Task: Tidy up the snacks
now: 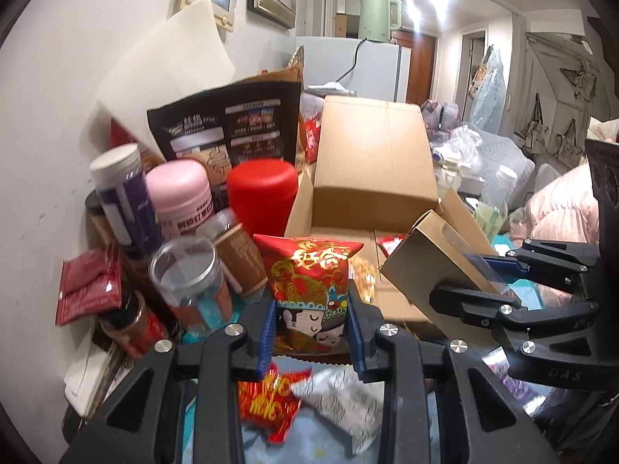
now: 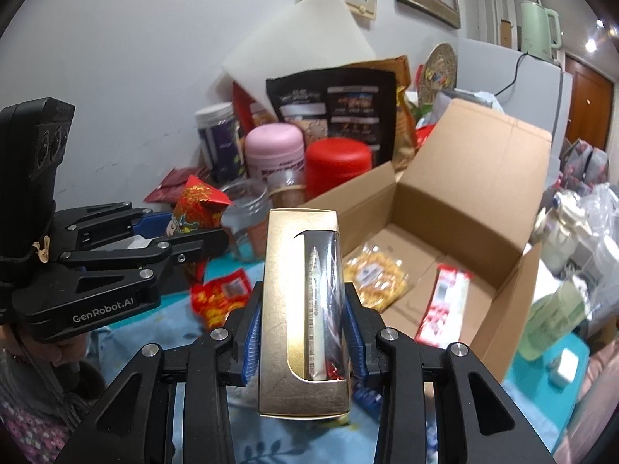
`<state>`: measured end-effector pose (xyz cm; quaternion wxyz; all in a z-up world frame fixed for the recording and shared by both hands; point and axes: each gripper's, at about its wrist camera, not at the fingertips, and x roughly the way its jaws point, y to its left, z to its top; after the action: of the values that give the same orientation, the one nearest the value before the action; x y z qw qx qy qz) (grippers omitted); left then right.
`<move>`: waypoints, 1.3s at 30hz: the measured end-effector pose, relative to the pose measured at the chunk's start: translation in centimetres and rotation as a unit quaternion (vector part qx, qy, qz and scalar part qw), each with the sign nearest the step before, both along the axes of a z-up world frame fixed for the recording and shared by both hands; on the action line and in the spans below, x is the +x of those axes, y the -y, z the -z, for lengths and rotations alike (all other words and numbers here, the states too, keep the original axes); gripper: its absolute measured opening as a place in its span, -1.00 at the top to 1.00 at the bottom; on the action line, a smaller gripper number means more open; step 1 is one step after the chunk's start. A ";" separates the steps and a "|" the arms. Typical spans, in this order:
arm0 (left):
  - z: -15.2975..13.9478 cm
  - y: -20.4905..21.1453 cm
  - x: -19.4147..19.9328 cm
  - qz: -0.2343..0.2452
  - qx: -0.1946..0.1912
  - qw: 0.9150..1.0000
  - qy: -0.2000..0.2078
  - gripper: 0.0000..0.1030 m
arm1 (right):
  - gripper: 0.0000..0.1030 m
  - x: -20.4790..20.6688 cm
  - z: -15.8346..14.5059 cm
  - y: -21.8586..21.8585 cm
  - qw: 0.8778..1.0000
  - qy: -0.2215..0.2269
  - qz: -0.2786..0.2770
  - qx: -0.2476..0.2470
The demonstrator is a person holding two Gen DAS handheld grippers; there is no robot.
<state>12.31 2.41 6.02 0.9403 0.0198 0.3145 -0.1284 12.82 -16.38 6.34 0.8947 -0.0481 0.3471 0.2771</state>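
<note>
My left gripper [image 1: 312, 328] is shut on a red snack packet [image 1: 309, 286] with a cartoon face, held above the blue cloth; the packet also shows in the right wrist view [image 2: 195, 208]. My right gripper [image 2: 303, 332] is shut on a gold window box [image 2: 301, 309], held upright in front of the open cardboard box [image 2: 476, 178]. The gold box shows in the left wrist view [image 1: 429, 266] over the cardboard box [image 1: 371, 162]. Inside the cardboard box lie a yellow snack bag [image 2: 375, 274] and a red and white packet [image 2: 445, 305].
Jars stand by the wall: a red one [image 1: 263, 193], a pink one [image 1: 183, 193], a purple one [image 1: 123, 193] and a clear one [image 1: 185, 278]. A black pouch [image 1: 228, 123] leans behind. A red packet [image 1: 271, 402] and a white packet [image 1: 340, 402] lie on the blue cloth.
</note>
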 end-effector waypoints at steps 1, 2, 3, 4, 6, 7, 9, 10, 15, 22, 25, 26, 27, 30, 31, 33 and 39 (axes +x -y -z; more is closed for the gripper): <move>-0.2 0.1 0.3 -0.001 0.000 1.000 0.003 0.40 | 0.29 0.4 -0.2 0.2 1.000 0.001 0.001 0.003; -0.4 0.3 0.8 -0.002 -0.001 1.000 0.006 0.40 | 0.29 0.9 -0.4 0.5 1.000 0.003 0.002 0.006; -0.7 0.5 1.3 -0.003 -0.001 1.000 0.010 0.40 | 0.29 1.3 -0.5 0.8 1.000 0.004 0.004 0.010; -0.9 0.6 1.8 -0.003 -0.002 1.000 0.013 0.40 | 0.29 1.8 -0.7 1.0 1.000 0.005 0.007 0.015; -1.3 0.9 2.6 -0.003 -0.003 1.000 0.018 0.40 | 0.29 2.9 -1.0 1.5 1.000 0.007 0.014 0.022; -1.5 1.1 3.1 -0.004 -0.006 1.000 0.022 0.40 | 0.29 3.2 -1.2 1.7 1.000 0.009 0.016 0.023; -2.0 1.3 4.2 -0.006 -0.011 1.000 0.028 0.40 | 0.29 4.1 -1.3 1.9 1.000 0.012 0.021 0.020; -2.2 1.4 4.7 -0.007 -0.012 0.999 0.031 0.40 | 0.29 4.6 -1.4 2.1 0.999 0.016 0.023 0.018; -2.7 2.2 7.3 -0.012 -0.018 0.999 0.040 0.40 | 0.29 6.7 -1.4 2.9 0.999 0.030 0.041 0.015; -2.9 4.0 10.6 -0.011 -0.017 0.999 0.050 0.40 | 0.29 9.9 -0.6 4.8 0.997 0.028 0.075 0.018; -2.8 5.0 11.8 -0.007 -0.017 0.998 0.053 0.40 | 0.29 11.0 -0.3 5.7 0.995 0.025 0.093 0.025; -2.6 5.3 12.2 -0.007 -0.018 0.998 0.052 0.40 | 0.29 11.5 -0.1 6.1 0.994 0.022 0.100 0.029; -2.3 5.5 12.5 -0.007 -0.019 0.999 0.050 0.40 | 0.29 11.9 0.2 6.5 0.994 0.019 0.106 0.032; -1.2 6.1 13.6 -0.003 -0.016 0.999 0.040 0.40 | 0.29 13.0 1.0 7.1 0.993 0.008 0.119 0.027; -0.8 6.3 13.9 -0.003 -0.013 0.999 0.036 0.40 | 0.29 13.4 1.4 7.4 0.992 0.003 0.125 0.023; 0.4 6.6 14.8 -0.002 -0.009 1.000 0.022 0.40 | 0.29 13.8 2.1 7.6 0.991 -0.005 0.131 0.016; 2.3 7.1 16.5 0.003 0.003 1.000 -0.003 0.40 | 0.29 14.9 3.5 7.6 0.990 -0.022 0.139 0.005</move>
<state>28.83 -4.73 3.74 0.9390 0.0234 0.3174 -0.1305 27.72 -23.95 2.89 0.9168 0.0116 0.3689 0.1525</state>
